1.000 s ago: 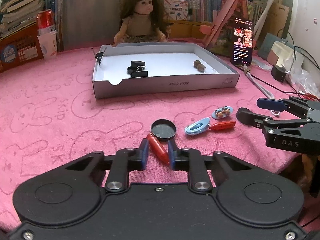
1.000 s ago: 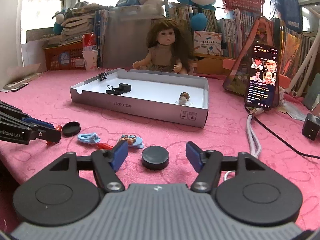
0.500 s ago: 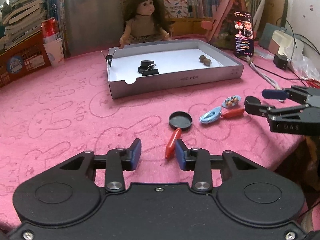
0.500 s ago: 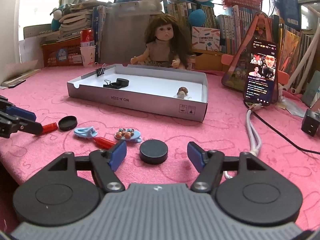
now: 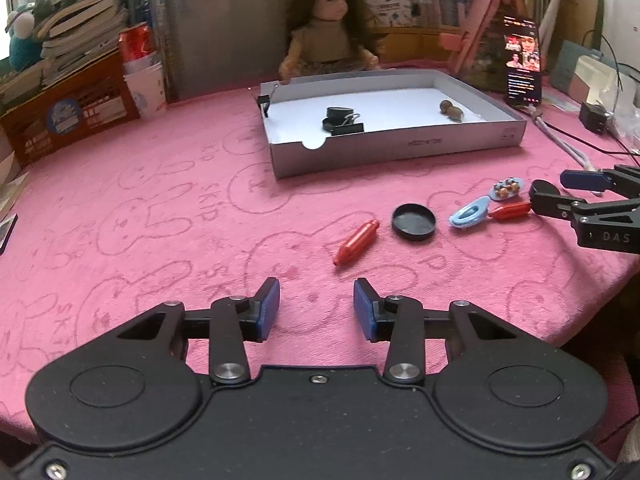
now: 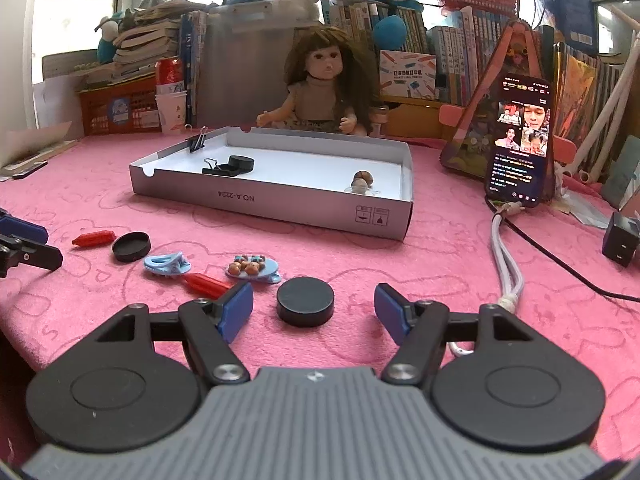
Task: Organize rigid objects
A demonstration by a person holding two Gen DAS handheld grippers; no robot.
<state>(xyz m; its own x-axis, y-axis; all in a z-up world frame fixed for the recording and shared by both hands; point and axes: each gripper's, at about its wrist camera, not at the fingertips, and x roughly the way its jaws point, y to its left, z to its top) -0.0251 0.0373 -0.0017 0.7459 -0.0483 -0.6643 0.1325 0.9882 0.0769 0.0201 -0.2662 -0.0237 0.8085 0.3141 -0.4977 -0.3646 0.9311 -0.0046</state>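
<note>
My left gripper (image 5: 316,300) hovers low over the pink cloth, its jaws opening with nothing between them. A red capsule (image 5: 357,242) lies loose a little ahead of it. Further right lie a black lid (image 5: 414,221), a blue hair clip (image 5: 469,217), a second red piece (image 5: 510,211) and a bear-beaded clip (image 5: 507,189). My right gripper (image 6: 313,300) is open, and a black puck (image 6: 305,306) sits on the cloth just ahead between its fingertips, untouched. The white tray (image 6: 272,204) behind holds a binder clip (image 6: 218,169), a black disc and a small brown piece (image 6: 362,182).
A doll (image 6: 324,88) sits behind the tray. A phone (image 6: 518,140) leans on a stand at the right, with white cables (image 6: 506,248) and a black charger (image 6: 620,240) trailing over the cloth. Books, a red can and paper cups line the back left.
My left gripper let go of the red capsule, opened and drew back; the capsule now lies on the cloth ahead of it. The right gripper stayed put.
</note>
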